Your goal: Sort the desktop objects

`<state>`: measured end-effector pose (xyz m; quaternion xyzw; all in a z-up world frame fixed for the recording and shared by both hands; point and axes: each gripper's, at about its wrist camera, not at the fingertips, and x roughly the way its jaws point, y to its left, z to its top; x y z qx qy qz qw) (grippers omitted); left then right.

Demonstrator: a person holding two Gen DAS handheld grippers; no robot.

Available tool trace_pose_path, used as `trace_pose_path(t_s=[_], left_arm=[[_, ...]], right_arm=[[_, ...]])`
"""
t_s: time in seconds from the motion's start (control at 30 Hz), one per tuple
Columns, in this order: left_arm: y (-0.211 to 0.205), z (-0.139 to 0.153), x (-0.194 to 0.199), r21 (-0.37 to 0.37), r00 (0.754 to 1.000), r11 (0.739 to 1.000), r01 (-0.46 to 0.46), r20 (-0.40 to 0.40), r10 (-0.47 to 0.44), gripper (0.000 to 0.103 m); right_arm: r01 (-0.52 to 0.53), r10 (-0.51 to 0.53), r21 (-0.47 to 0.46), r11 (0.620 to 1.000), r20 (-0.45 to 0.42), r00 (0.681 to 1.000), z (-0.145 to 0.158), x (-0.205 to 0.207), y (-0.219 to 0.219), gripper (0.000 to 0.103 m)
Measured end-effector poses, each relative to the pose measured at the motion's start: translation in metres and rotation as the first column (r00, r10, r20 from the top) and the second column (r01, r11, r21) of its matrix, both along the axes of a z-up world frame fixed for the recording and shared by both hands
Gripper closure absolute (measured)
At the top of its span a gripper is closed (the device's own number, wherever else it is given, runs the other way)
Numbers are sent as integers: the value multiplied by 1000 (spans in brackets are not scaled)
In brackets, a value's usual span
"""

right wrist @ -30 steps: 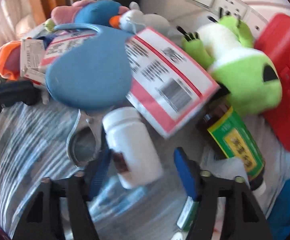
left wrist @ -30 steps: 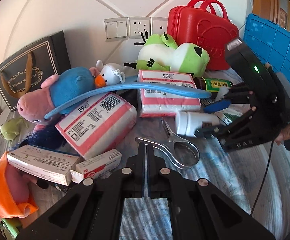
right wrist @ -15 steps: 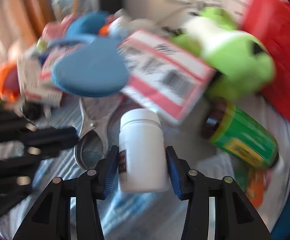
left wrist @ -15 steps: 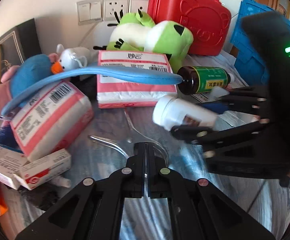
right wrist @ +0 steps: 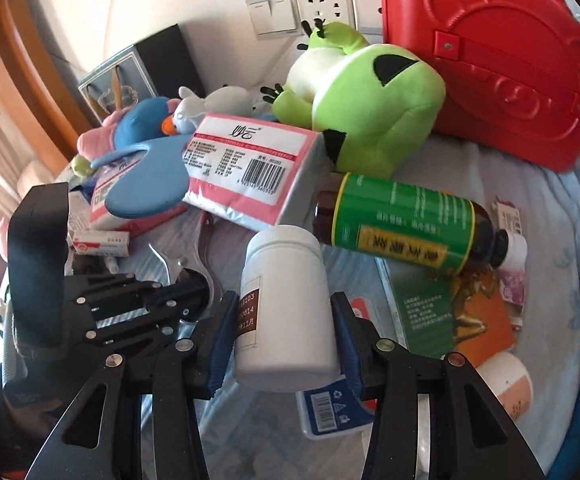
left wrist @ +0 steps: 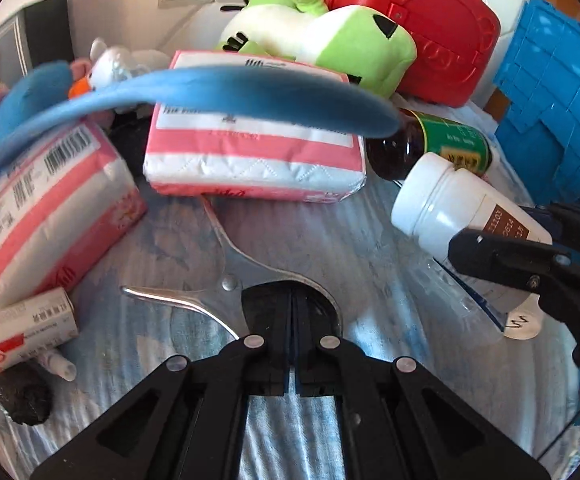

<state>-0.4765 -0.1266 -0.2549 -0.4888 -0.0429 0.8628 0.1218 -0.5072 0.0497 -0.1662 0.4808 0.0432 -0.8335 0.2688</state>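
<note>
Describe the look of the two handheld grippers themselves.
Both are matte black plastic with triangular cut-outs and silver rivets. The left gripper has slim black fingers. The right gripper carries blue pads inside its fingers. A thin black cable trails beside it.

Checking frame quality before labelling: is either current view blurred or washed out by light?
Left wrist: mostly sharp; blue curved strip and the frame's left edge smeared. Right wrist: sharp on the white bottle; bright daylight washes out the far left edge. Both views have strong fisheye bending.
</note>
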Motion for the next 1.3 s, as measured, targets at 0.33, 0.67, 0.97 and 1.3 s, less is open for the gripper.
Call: trace_pose_path(t_s=[0.33,0.67,0.97,1.3], left_arm=[[-23,7,43,-97,995,992,79,-48,-84,103],[-31,11,47,-85,993,991,99,-50,-104,103],[-33,16,37,-79,996,993,-87,-21,85,101],[-41,21,42,26,997,996,-80,15,80,95]], right_arm=[[34,-36,-61,998,-28,999,19,10,14,57],[22,-28,-67,997,-79,997,48,33,10,57],[31,-38,-89,996,-78,996,52,30,17,57],[31,-39,-119,992,-64,997,52,29,20,57]])
